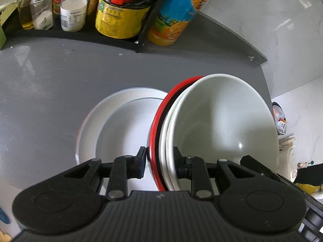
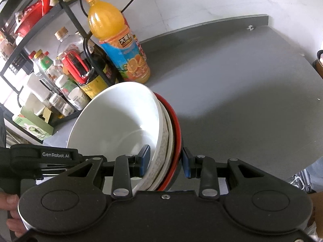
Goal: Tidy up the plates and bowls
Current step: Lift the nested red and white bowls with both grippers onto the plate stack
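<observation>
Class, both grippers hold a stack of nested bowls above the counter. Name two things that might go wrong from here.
1. The left gripper and right gripper pinch only the rims of the bowl stack; the smooth nested bowls might slip or slide apart.
2. The white plate lies close beside and below the stack on the counter; lowering carelessly might knock it.

The stack of bowls [image 1: 212,125] hides the right part of the white plate [image 1: 113,121], and its own lower rims vanish behind the left tongs [image 1: 159,157]. The juice bottle [image 1: 171,20] is cut off by the top edge. Labels on the shelf jars [image 2: 66,92] are too small to read.
</observation>
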`<state>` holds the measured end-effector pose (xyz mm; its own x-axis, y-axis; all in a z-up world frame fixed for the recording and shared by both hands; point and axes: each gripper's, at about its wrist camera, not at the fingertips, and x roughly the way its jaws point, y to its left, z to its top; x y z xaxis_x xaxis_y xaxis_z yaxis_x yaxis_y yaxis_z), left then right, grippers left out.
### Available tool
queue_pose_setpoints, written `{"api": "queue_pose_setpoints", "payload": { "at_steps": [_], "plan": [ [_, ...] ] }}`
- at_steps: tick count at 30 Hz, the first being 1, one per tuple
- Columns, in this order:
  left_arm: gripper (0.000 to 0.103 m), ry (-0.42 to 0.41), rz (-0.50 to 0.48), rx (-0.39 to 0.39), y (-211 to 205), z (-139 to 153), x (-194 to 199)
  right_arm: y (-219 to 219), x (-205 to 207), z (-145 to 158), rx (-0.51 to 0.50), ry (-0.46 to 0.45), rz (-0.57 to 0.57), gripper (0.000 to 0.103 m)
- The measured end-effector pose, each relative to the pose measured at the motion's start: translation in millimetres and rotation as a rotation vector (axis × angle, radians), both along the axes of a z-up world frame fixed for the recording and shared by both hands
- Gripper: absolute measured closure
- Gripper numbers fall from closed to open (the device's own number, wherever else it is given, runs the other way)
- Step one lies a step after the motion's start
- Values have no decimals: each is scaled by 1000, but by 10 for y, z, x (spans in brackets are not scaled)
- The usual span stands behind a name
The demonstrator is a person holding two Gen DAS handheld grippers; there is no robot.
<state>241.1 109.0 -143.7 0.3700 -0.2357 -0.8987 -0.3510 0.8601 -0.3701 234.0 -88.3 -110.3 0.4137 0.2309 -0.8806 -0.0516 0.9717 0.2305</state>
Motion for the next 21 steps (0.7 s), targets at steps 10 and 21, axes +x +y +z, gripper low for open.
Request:
{"api": "queue_pose_setpoints", "payload": {
  "at_steps": [10,21],
  "plan": [
    [78,26,-26,-8,347,-111,-15,251,-33,-151,-11,38,-34,71],
    [75,28,-61,-38,500,-214,2,344,-61,-259,-26,48,-74,71]
  ]
}}
